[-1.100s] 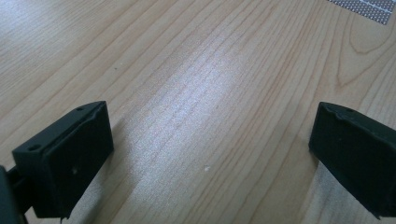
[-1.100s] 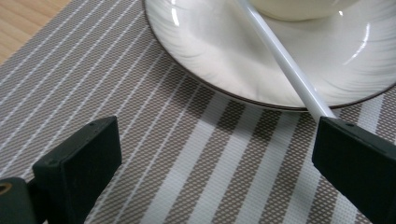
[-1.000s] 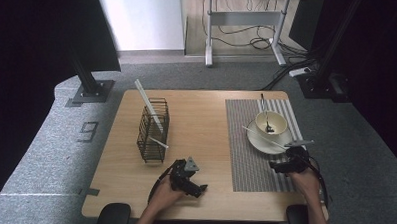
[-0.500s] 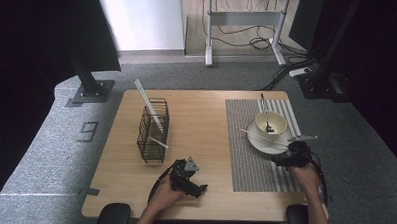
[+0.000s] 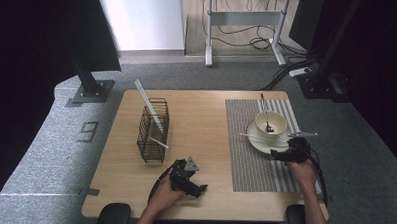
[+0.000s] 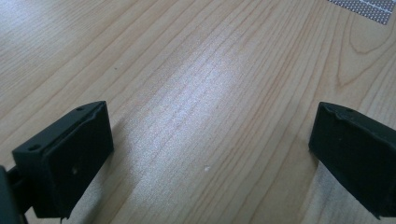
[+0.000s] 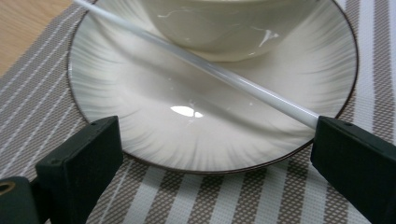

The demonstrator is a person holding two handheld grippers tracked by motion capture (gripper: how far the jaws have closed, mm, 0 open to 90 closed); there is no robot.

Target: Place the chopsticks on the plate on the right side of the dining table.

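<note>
A cream bowl [image 5: 271, 123] with a spoon [image 5: 264, 113] in it stands on a cream plate [image 5: 260, 143] on the striped placemat [image 5: 248, 160]. A white chopstick [image 7: 219, 74] lies across the plate in front of the bowl [image 7: 224, 23]. My right gripper [image 5: 284, 152] is open at the plate's near edge, its jaws spread on either side of the rim [image 7: 205, 170]. The chopstick's near end touches the right-hand jaw. My left gripper [image 5: 193, 188] rests open on bare wood [image 6: 205, 107] near the table's front, nothing between its jaws.
A black wire basket [image 5: 153, 129] holding white chopsticks stands left of centre on the wooden table [image 5: 201, 117]. Another utensil [image 5: 303, 134] lies by the plate's right side. Grey carpet surrounds the table; a desk frame with cables stands behind.
My right gripper has crept forward a little toward the plate. The left gripper has stayed put.
</note>
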